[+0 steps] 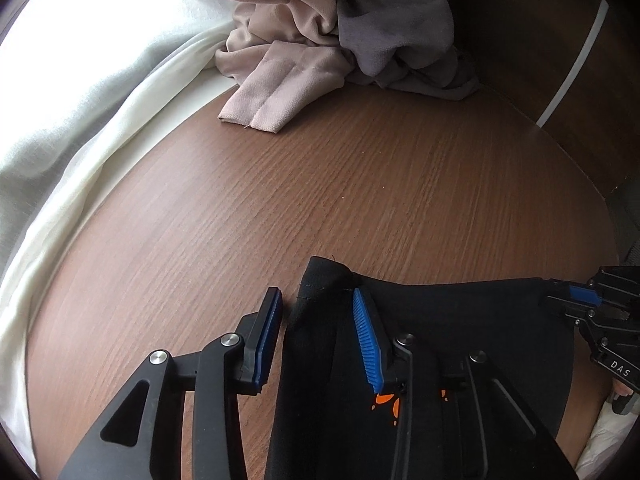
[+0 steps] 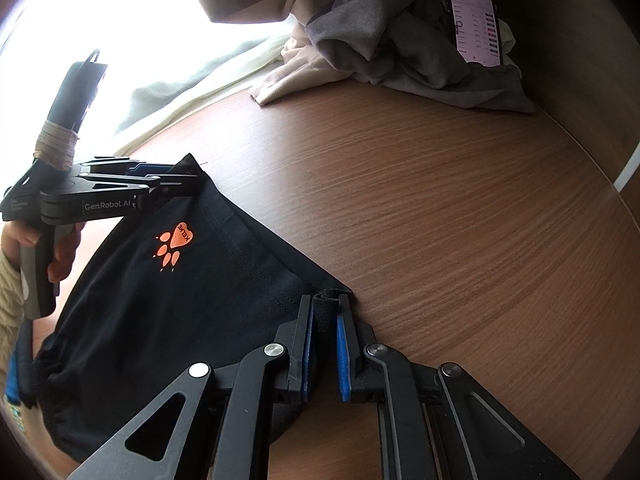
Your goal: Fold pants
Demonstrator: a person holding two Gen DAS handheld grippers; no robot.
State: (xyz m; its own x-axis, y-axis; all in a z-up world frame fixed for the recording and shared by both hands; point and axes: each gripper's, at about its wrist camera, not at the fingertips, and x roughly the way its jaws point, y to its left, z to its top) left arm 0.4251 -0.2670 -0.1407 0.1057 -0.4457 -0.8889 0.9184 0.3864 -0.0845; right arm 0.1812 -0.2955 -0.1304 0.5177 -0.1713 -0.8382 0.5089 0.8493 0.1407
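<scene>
Black pants (image 2: 160, 320) with an orange paw print (image 2: 176, 244) lie on the wooden table (image 2: 440, 220), near its front edge. My right gripper (image 2: 325, 300) is shut on the right corner of their far hem, and fabric is bunched between its blue pads. In the left wrist view it pinches that corner at the right edge (image 1: 560, 294). My left gripper (image 1: 316, 294) straddles the pants' (image 1: 440, 320) left hem corner. One pad rests on the cloth and the other stands just clear of it, so the jaws are partly open. From the side, this left gripper (image 2: 188, 182) hovers low over that corner.
A heap of beige and grey clothes (image 1: 320, 40) lies at the back of the table. A phone with a lit screen (image 2: 476, 24) leans in it. White cloth (image 1: 100, 120) hangs along the table's left edge. A person's hand (image 2: 64, 256) holds the left gripper's handle.
</scene>
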